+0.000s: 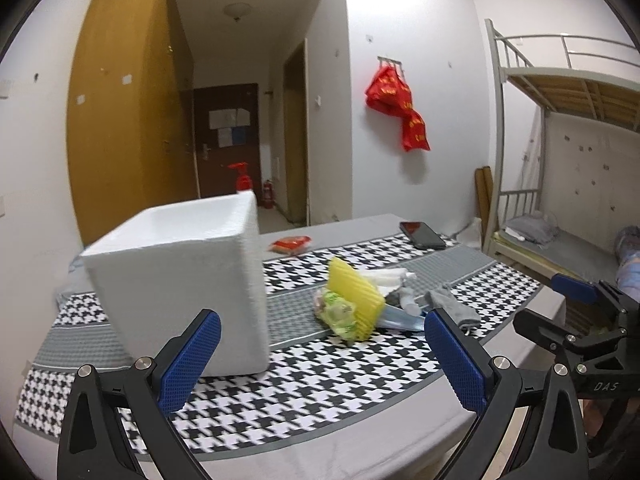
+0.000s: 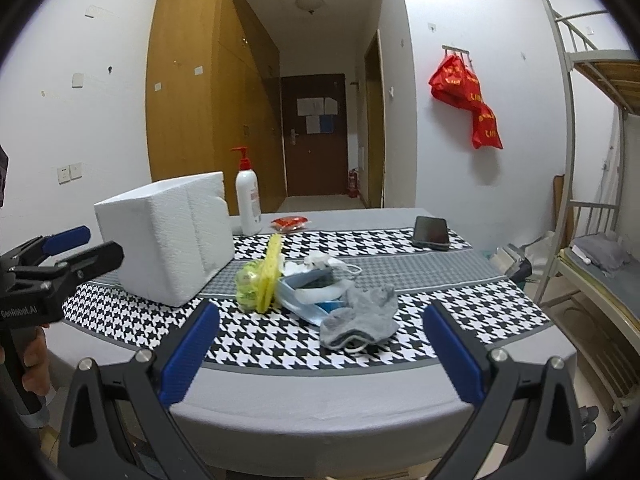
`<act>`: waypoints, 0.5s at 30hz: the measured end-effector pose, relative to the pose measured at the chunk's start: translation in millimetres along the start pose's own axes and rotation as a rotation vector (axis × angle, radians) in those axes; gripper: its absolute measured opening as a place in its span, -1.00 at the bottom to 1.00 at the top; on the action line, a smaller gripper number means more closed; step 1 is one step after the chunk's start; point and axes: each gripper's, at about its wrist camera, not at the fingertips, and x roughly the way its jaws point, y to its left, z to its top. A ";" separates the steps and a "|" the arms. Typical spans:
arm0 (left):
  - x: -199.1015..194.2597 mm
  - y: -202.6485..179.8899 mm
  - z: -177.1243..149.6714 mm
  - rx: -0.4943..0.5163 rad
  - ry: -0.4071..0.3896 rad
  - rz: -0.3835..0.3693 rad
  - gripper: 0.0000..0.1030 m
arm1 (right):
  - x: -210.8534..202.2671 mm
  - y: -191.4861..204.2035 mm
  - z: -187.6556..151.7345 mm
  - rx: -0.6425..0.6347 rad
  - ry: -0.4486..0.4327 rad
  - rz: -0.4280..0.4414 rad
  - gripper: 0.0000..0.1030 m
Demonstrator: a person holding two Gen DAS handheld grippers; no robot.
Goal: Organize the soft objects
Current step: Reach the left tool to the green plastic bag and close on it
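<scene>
A white foam box (image 1: 180,276) (image 2: 168,236) stands on the left of the table. A pile of soft things lies to its right: a yellow ribbed sponge (image 1: 354,296) (image 2: 270,276), a green-printed packet (image 1: 338,314) (image 2: 248,284), blue face masks (image 2: 308,292), white cloth (image 2: 320,262) and a grey sock (image 2: 360,318) (image 1: 452,304) at the near right. My left gripper (image 1: 322,354) is open and empty, near the box's front. My right gripper (image 2: 320,354) is open and empty above the table's near edge, in front of the sock.
A houndstooth and grey cloth covers the table (image 2: 320,392). A white pump bottle with red top (image 2: 247,200), a red packet (image 2: 290,223) and a black phone (image 2: 431,232) lie at the back. A metal bunk bed (image 2: 592,200) stands to the right.
</scene>
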 end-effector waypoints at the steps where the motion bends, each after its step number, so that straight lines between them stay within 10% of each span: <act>1: 3.5 -2.1 0.7 0.002 0.006 -0.006 0.98 | 1.6 -1.1 -0.1 0.002 0.003 -0.001 0.99; 15: 52.1 -18.9 3.2 0.018 0.103 -0.072 0.98 | 34.8 -23.3 -4.1 0.036 0.070 -0.022 0.99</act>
